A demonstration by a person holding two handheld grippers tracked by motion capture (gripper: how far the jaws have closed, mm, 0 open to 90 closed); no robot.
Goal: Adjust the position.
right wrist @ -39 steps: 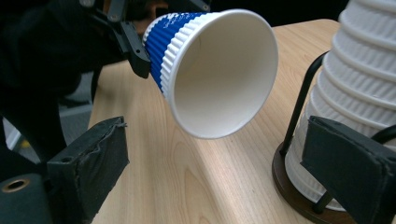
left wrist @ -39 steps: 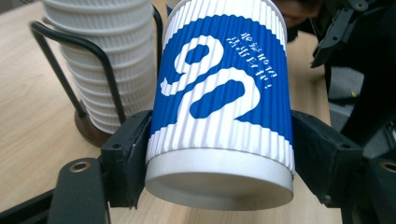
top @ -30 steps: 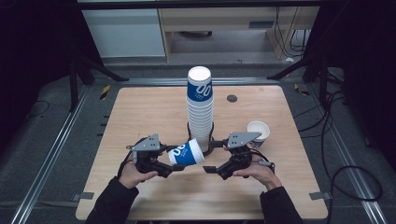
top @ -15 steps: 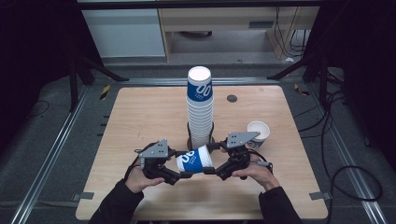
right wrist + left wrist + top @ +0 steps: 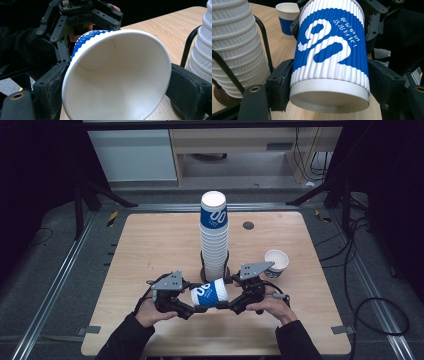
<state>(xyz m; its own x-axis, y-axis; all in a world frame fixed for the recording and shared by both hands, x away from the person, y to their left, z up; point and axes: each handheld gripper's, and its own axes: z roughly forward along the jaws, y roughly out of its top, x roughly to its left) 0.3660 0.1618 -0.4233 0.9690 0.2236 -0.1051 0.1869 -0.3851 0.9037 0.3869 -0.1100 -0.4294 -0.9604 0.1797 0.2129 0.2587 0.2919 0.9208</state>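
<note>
Two grippers meet on one blue-and-white paper cup (image 5: 210, 293), held sideways above the near middle of the table (image 5: 150, 245). The left gripper (image 5: 192, 302) is clamped on the cup's base end. The right gripper (image 5: 231, 300) has its jaws just closing around the rim end, with the cup's open mouth between them; whether its pads already press on the rim I cannot quite tell.

The risk, as I judge it, lies in this handover. If the left lets go before the right bites, the cup drops to the table and rolls. If the right squeezes hard, the thin rim may buckle.

Just beyond the cup stands the tall stack of cups (image 5: 214, 237) in its black wire holder (image 5: 227, 267), close enough to be knocked by a careless swing. A single upright cup (image 5: 276, 263) sits to the right, near the right gripper.
</note>
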